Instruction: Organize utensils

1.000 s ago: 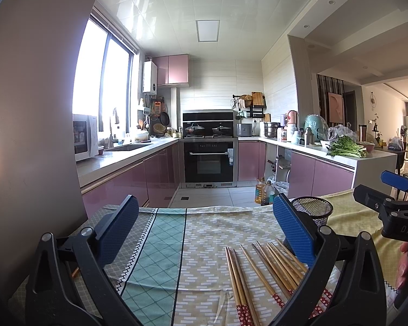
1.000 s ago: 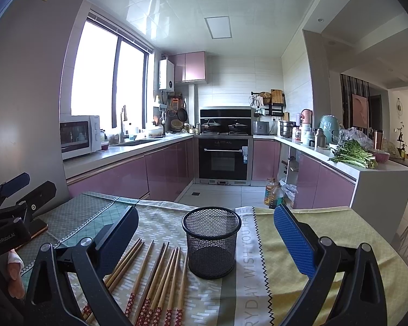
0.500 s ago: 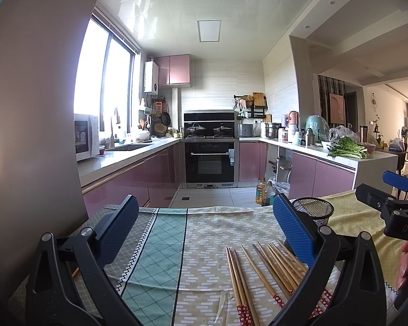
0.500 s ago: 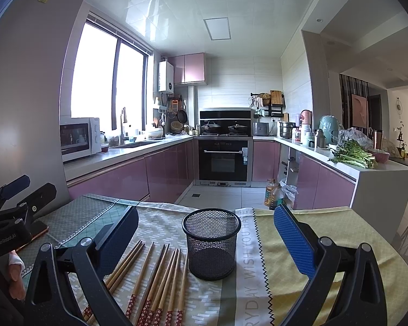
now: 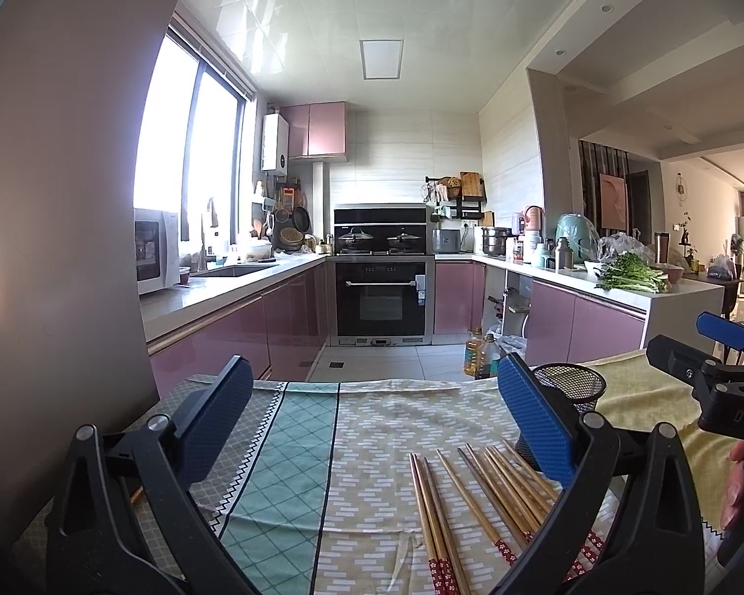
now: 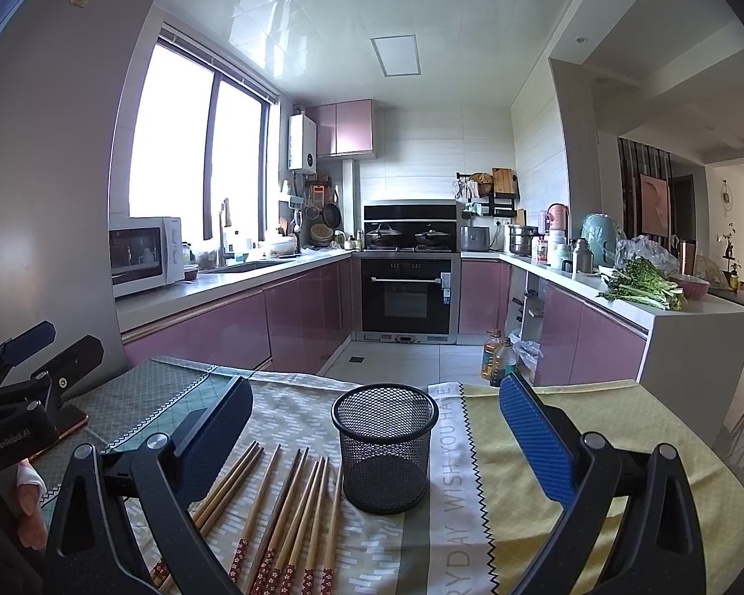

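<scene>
Left gripper (image 5: 372,419) fingers spread wide, empty, above patterned cloth-covered counter (image 5: 292,446). Right gripper (image 6: 377,426) fingers equally wide, empty. Wooden chopsticks with red patterned ends (image 6: 292,510) lie loose, just left of upright black wire-mesh cup (image 6: 385,446).

The setting is a home kitchen with an open passage to a living area. A U-shaped run of pink-fronted cabinets (image 6: 292,307) carries a pale worktop. A built-in oven (image 6: 405,295) sits at the far wall, with two lidded pots (image 6: 405,237) on the hob above it. A microwave (image 6: 144,254) and a sink with tap (image 6: 233,260) stand under the large window (image 6: 193,148). A water heater (image 6: 302,143) hangs beside a wall cabinet. Leafy greens (image 6: 640,287), a kettle (image 6: 601,233) and jars occupy the right counter. Oil bottles (image 6: 498,354) stand on the tiled floor. A patterned tablecloth (image 6: 471,520) covers the desk.
</scene>
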`<act>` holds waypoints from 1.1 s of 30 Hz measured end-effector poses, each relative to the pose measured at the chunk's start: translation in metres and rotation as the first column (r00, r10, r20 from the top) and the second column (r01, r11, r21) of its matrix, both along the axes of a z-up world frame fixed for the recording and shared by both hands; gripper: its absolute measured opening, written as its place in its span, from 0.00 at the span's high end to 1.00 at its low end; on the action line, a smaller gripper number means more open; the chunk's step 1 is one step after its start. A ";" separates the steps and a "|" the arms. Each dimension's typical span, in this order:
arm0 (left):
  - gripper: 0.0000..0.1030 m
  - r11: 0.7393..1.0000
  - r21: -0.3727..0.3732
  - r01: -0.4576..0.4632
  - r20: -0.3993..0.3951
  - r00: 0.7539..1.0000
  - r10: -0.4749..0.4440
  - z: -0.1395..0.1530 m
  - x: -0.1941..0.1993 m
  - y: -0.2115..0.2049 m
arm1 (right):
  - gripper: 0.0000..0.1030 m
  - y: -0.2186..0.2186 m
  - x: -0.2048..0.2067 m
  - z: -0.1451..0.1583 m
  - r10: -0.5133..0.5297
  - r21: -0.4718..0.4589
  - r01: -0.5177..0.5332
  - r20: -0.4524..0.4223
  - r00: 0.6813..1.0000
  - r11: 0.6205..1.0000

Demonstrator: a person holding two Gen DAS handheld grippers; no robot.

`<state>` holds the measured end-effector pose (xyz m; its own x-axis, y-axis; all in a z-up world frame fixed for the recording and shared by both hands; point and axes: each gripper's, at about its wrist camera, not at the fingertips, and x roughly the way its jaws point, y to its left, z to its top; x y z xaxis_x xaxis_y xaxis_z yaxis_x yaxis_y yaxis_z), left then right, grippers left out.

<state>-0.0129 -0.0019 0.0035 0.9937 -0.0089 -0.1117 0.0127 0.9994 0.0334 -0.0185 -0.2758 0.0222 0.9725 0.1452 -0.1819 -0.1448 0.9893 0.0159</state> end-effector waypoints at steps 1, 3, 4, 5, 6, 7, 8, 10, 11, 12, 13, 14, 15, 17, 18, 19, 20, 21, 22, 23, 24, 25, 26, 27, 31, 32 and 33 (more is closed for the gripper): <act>0.06 1.000 0.000 -0.001 0.000 1.000 0.001 0.000 0.000 0.000 | 0.06 0.000 0.000 0.000 -0.001 -0.001 0.001 0.000 1.000 1.000; 0.06 1.000 0.000 0.000 -0.001 1.000 0.000 0.000 0.000 0.000 | 0.06 0.000 0.000 0.001 0.001 0.000 -0.001 0.002 1.000 1.000; 0.06 1.000 0.001 -0.001 -0.001 1.000 0.001 0.000 0.000 0.000 | 0.06 0.000 0.000 0.001 0.001 0.000 -0.001 0.002 1.000 1.000; 0.06 1.000 0.000 -0.001 -0.001 1.000 0.001 0.000 0.000 0.000 | 0.06 0.000 0.000 0.001 0.001 0.000 -0.001 0.002 1.000 1.000; 0.06 1.000 0.000 0.000 -0.001 1.000 0.000 0.000 0.000 0.000 | 0.06 0.000 0.000 0.001 0.002 0.001 -0.002 0.003 1.000 1.000; 0.06 1.000 0.000 0.000 0.000 1.000 0.000 0.000 0.000 0.000 | 0.06 0.000 0.000 0.002 0.002 0.001 -0.002 0.004 1.000 1.000; 0.06 1.000 0.000 -0.001 0.000 1.000 0.001 0.000 0.000 0.000 | 0.06 0.000 0.000 0.002 0.001 0.001 -0.001 0.005 1.000 1.000; 0.06 1.000 -0.001 -0.001 -0.001 1.000 0.001 0.000 0.000 0.000 | 0.06 0.000 0.000 0.002 0.001 0.001 -0.001 0.005 1.000 1.000; 0.06 1.000 -0.001 -0.001 -0.001 1.000 0.001 0.000 -0.001 -0.001 | 0.06 0.000 0.000 0.002 0.001 0.001 -0.001 0.006 1.000 1.000; 0.06 1.000 -0.001 0.000 -0.001 1.000 0.000 -0.001 0.000 0.000 | 0.06 0.000 0.000 0.002 0.000 0.000 0.000 0.006 1.000 1.000; 0.06 1.000 -0.002 0.001 -0.002 1.000 -0.001 -0.001 0.001 0.001 | 0.06 0.000 0.000 0.002 0.000 0.001 0.000 0.006 1.000 1.000; 0.06 1.000 -0.002 0.001 -0.002 1.000 -0.001 -0.001 0.001 0.000 | 0.06 0.000 -0.001 0.003 0.001 0.003 -0.001 0.007 1.000 1.000; 0.06 1.000 -0.003 0.001 -0.003 1.000 -0.001 -0.001 0.001 0.000 | 0.06 0.000 -0.001 0.003 0.001 0.002 -0.001 0.008 1.000 1.000; 0.06 1.000 -0.004 0.000 -0.003 1.000 0.000 0.000 0.000 -0.001 | 0.06 0.000 -0.001 0.003 0.001 0.001 -0.001 0.009 1.000 1.000; 0.06 1.000 -0.004 0.001 -0.003 1.000 -0.001 -0.001 0.001 0.000 | 0.06 0.000 -0.001 0.003 0.001 0.001 -0.001 0.010 1.000 1.000; 0.06 1.000 -0.003 0.001 -0.003 1.000 -0.001 -0.001 0.001 0.000 | 0.06 0.000 0.000 0.004 0.000 0.000 0.000 0.011 1.000 1.000; 0.06 1.000 -0.002 0.001 -0.004 1.000 -0.001 -0.001 0.001 -0.001 | 0.06 0.000 0.000 0.004 0.000 0.000 0.000 0.012 1.000 1.000; 0.06 1.000 -0.002 0.000 -0.005 1.000 0.000 -0.001 0.000 -0.002 | 0.06 0.001 0.000 0.004 0.000 0.000 0.000 0.012 1.000 1.000; 0.06 1.000 -0.003 0.002 -0.006 1.000 -0.002 0.000 0.000 -0.003 | 0.06 0.001 0.000 0.004 0.000 0.000 0.000 0.013 1.000 1.000; 0.06 1.000 -0.002 0.002 -0.008 1.000 -0.002 0.000 0.000 -0.005 | 0.06 0.001 0.000 0.004 0.000 0.000 0.000 0.012 1.000 1.000; 0.06 1.000 -0.001 0.002 -0.009 1.000 -0.002 -0.001 0.000 -0.005 | 0.06 0.001 0.001 0.004 0.001 0.000 -0.001 0.011 1.000 1.000; 0.06 1.000 -0.003 0.003 -0.010 1.000 -0.003 -0.001 0.000 -0.006 | 0.06 0.001 0.000 0.004 0.001 0.000 -0.001 0.013 1.000 1.000; 0.06 1.000 -0.004 0.004 -0.011 1.000 -0.004 -0.001 0.000 -0.006 | 0.06 0.001 0.000 0.004 0.001 0.000 -0.001 0.012 1.000 1.000; 0.06 1.000 -0.004 0.005 -0.012 1.000 -0.005 -0.001 0.000 -0.006 | 0.06 0.001 0.000 0.004 0.002 0.000 -0.002 0.010 1.000 1.000; 0.05 1.000 -0.008 0.008 -0.024 1.000 -0.008 -0.003 0.004 -0.006 | 0.06 0.001 0.000 0.004 0.004 0.002 -0.004 0.009 1.000 1.000; 0.05 1.000 -0.008 0.008 -0.027 1.000 -0.008 -0.003 0.004 -0.006 | 0.06 0.001 0.001 0.004 0.006 0.003 -0.006 0.008 1.000 1.000; 0.06 1.000 -0.008 0.010 -0.032 0.999 -0.010 -0.003 0.005 -0.007 | 0.06 0.001 0.000 0.003 0.007 0.003 -0.007 0.007 1.000 1.000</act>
